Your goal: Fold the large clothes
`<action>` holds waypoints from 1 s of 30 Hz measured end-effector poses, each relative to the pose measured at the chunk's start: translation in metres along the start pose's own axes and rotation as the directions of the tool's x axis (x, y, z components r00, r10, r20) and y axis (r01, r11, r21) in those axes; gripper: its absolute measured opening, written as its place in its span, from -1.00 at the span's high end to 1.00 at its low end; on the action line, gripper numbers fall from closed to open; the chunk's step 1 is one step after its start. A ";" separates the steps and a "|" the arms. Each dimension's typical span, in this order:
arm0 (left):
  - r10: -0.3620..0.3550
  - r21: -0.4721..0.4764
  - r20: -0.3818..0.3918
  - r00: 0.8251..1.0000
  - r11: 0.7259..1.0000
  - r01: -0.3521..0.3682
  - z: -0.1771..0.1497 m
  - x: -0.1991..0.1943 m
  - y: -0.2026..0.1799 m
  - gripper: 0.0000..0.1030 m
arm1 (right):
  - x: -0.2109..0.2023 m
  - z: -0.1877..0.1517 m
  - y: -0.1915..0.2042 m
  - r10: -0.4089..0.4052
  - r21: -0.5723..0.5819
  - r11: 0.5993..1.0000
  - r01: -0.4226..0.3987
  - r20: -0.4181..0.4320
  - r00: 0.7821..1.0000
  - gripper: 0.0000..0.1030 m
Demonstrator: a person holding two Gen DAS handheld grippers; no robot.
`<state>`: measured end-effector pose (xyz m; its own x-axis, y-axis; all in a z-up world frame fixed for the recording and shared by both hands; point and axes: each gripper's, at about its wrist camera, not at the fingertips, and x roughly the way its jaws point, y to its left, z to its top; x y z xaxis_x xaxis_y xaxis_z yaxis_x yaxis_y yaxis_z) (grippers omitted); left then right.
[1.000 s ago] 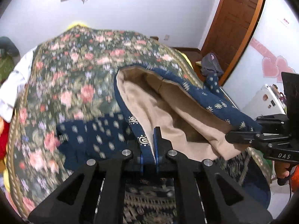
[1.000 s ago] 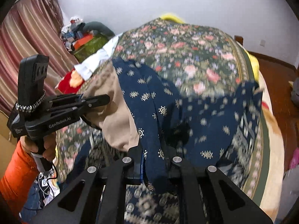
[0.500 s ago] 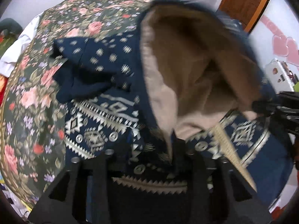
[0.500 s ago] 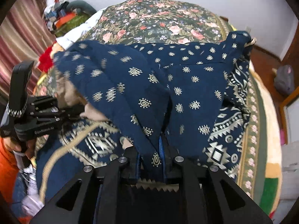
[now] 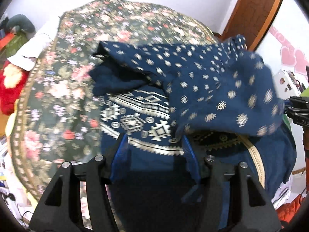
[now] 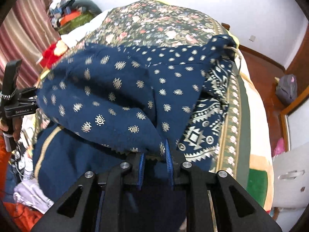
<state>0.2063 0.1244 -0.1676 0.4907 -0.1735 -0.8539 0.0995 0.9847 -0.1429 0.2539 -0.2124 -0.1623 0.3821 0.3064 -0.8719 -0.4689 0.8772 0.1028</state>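
Observation:
A large navy garment with gold print (image 5: pixel 202 89) lies on the floral bedspread (image 5: pixel 63 81), its upper part folded forward over the patterned lower part (image 5: pixel 139 119). My left gripper (image 5: pixel 153 141) is open, its jaws wide apart just above the garment's near edge, holding nothing. In the right wrist view the same garment (image 6: pixel 119 96) bulges in a fold. My right gripper (image 6: pixel 154 150) is partly open, and the fold's edge lies between its blue pads (image 6: pixel 167 154). Each gripper shows at the edge of the other's view: the right one (image 5: pixel 297 114) and the left one (image 6: pixel 17 106).
The bed's far side holds a white cloth (image 5: pixel 29 56) and a red plush item (image 5: pixel 9 89). A wooden door (image 5: pixel 256 9) stands at the right. Clothes lie piled on the floor (image 6: pixel 29 193) by the bed. A curtain (image 6: pixel 21 31) hangs at the left.
Both grippers brought the garment's raised top edge forward and down, hiding the tan lining. The left gripper has opened and let go. The right jaws have parted.

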 end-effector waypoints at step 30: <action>-0.053 -0.062 -0.068 0.996 0.997 0.048 0.021 0.076 -0.023 -0.56 | 0.045 -0.001 -0.030 -0.310 0.021 0.950 0.310 -0.001 0.951 -0.71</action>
<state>0.2593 0.0883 -0.2190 0.4245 -0.2236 -0.8774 0.0690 0.9742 -0.2149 0.2844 -0.2256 -0.2056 0.5077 0.0186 -0.8613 -0.3102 0.9367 -0.1626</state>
